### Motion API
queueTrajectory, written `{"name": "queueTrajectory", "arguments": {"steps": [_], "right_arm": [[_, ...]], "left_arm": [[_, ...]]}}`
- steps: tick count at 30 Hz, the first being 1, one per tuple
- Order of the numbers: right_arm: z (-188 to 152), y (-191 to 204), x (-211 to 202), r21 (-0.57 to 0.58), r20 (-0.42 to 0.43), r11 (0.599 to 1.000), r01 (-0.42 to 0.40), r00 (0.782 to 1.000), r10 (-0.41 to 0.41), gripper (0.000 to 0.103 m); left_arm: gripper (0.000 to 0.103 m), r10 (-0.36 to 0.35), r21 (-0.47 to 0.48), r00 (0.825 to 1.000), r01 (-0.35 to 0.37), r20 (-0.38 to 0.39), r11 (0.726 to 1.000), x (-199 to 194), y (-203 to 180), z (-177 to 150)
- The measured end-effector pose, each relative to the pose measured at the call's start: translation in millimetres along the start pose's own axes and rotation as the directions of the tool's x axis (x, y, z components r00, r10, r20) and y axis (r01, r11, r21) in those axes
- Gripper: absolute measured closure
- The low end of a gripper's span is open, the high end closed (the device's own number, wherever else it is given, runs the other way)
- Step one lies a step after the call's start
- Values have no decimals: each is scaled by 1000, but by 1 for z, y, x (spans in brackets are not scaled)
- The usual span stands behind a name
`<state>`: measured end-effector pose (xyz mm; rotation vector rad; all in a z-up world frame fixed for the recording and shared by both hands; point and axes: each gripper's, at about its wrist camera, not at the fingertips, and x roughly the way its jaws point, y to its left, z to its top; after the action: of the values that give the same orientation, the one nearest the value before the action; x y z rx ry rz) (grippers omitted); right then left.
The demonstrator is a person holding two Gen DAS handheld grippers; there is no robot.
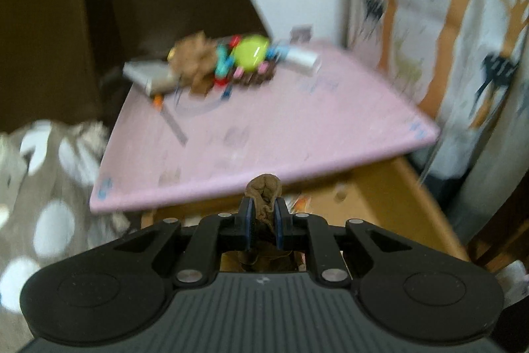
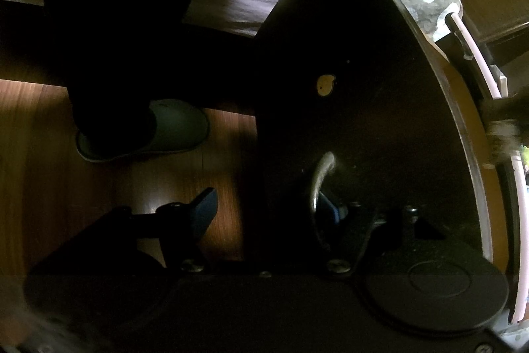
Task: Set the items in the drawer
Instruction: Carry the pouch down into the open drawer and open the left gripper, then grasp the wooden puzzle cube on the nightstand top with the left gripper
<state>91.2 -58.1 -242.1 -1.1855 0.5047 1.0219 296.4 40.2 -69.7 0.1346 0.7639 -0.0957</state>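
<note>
In the left wrist view my left gripper (image 1: 263, 207) is shut on a small crumpled brown thing (image 1: 264, 187), held just in front of the pink tabletop's (image 1: 264, 134) near edge. Below that edge lies the light wooden inside of an open drawer (image 1: 380, 197). At the table's far end sits a blurred pile: a brown plush toy (image 1: 195, 62), a lime-green ball (image 1: 251, 52) and several small coloured pieces. In the dark right wrist view my right gripper (image 2: 269, 209) is open at a dark drawer front (image 2: 363, 88). Its right finger (image 2: 334, 210) sits right behind the curved metal handle (image 2: 320, 177).
A grey box (image 1: 148, 75) and a white box (image 1: 302, 57) flank the pile. A curtain with a tree print (image 1: 446, 38) hangs at the right. A spotted grey rug (image 1: 43, 187) lies at the left. A person's foot in a grey slipper (image 2: 172, 131) stands on the wooden floor (image 2: 49, 171).
</note>
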Motion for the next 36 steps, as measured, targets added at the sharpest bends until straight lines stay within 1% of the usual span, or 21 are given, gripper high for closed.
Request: {"name": "queueTrajectory", "arguments": {"steps": [3, 5, 7, 9, 13, 15, 16, 17, 18, 23, 26, 31, 36], "right_arm": [[-1, -1, 0, -2, 5, 1000, -3, 1000, 3, 37], [-1, -2, 0, -4, 7, 1000, -5, 1000, 5, 36], [-1, -3, -1, -2, 9, 1000, -7, 1000, 7, 36], [-2, -3, -1, -1, 13, 1000, -9, 1000, 9, 36], [-3, -3, -2, -3, 21, 1000, -12, 1000, 12, 34], [-3, -2, -1, -5, 23, 1000, -12, 1000, 12, 33], [-3, -2, -1, -5, 23, 1000, -12, 1000, 12, 33], [-3, -2, -1, -6, 23, 1000, -12, 1000, 12, 33], [-3, -2, -1, -7, 23, 1000, -12, 1000, 12, 33], [-2, -1, 0, -4, 22, 1000, -12, 1000, 12, 33], [-1, 1, 1, -7, 18, 1000, -8, 1000, 8, 33], [-1, 2, 1, -8, 12, 1000, -4, 1000, 4, 33], [-1, 2, 2, 0, 8, 1000, -5, 1000, 5, 30]], "left_arm": [[90, 38, -3, 997, -38, -68, 999, 33, 10, -18], [90, 78, 1, 990, -79, -117, 997, 56, 18, -30], [90, 96, -20, 982, -100, -160, 995, 76, 26, -41], [90, 114, -24, 976, -120, -187, 992, 90, 31, -50], [90, 115, -55, 965, -131, -236, 990, 113, 37, -60], [82, 100, -67, 961, -121, -256, 990, 121, 39, -61], [64, 100, -72, 963, -121, -252, 990, 121, 40, -60], [40, 100, -78, 966, -122, -240, 989, 119, 40, -60], [34, 101, -83, 969, -123, -228, 989, 117, 40, -60], [34, 94, -100, 976, -116, -195, 988, 102, 39, -51], [34, 85, -108, 983, -103, -164, 989, 83, 38, -42], [34, 65, -117, 994, -75, -90, 990, 56, 36, -21], [34, 55, -97, 998, -55, 1, 994, 38, 31, 6]]}}
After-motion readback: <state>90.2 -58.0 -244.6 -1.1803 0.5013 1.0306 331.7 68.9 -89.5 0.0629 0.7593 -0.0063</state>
